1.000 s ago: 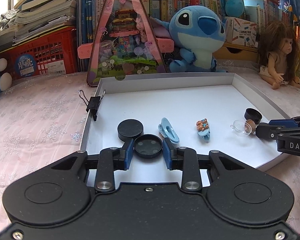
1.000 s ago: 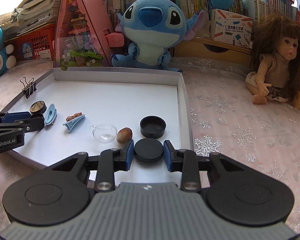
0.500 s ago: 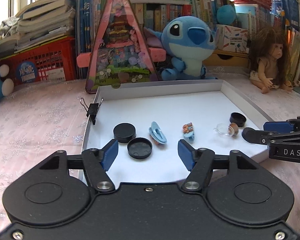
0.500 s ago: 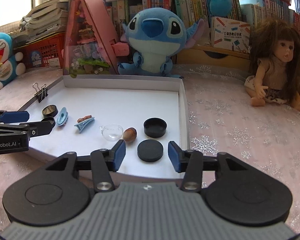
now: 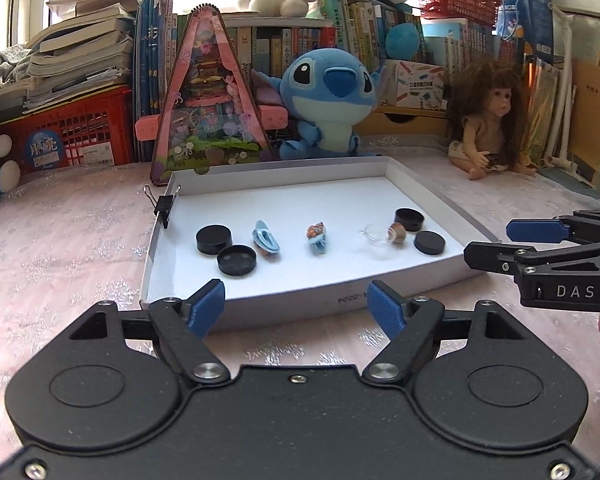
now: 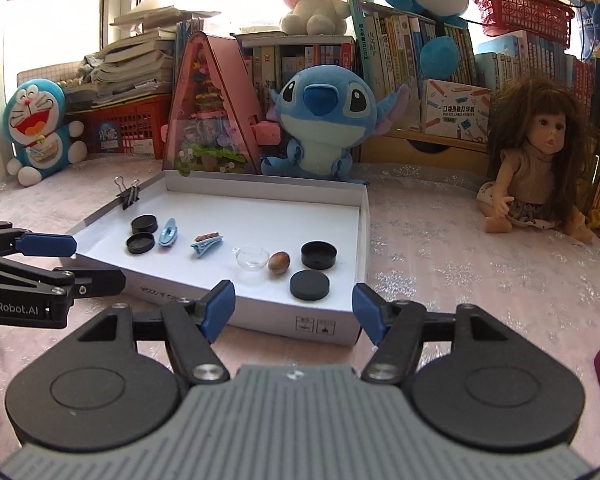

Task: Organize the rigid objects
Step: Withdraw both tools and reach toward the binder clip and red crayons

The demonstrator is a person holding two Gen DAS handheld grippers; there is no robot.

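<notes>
White tray (image 5: pixel 440 196) fronts a Stitch plush (image 6: pixel 326 120); left claw (image 5: pixel 296 306) and right claw (image 6: pixel 294 306) gape empty.

A white tray (image 5: pixel 440 196) lies flat on the table with small things in a row. On the left, two round black caps sit close together: one closed side up (image 5: pixel 214 239), one hollow side up (image 5: pixel 237 260) just nearer. Next comes a light blue hair clip (image 5: pixel 265 237), then a blue clip with a colourful top (image 5: pixel 317 236). On the right lie a clear little cup (image 5: pixel 376 236) touching a brown nut (image 5: pixel 397 233), an open black cap (image 5: pixel 409 219) and a flat black disc (image 5: pixel 430 242).
</notes>
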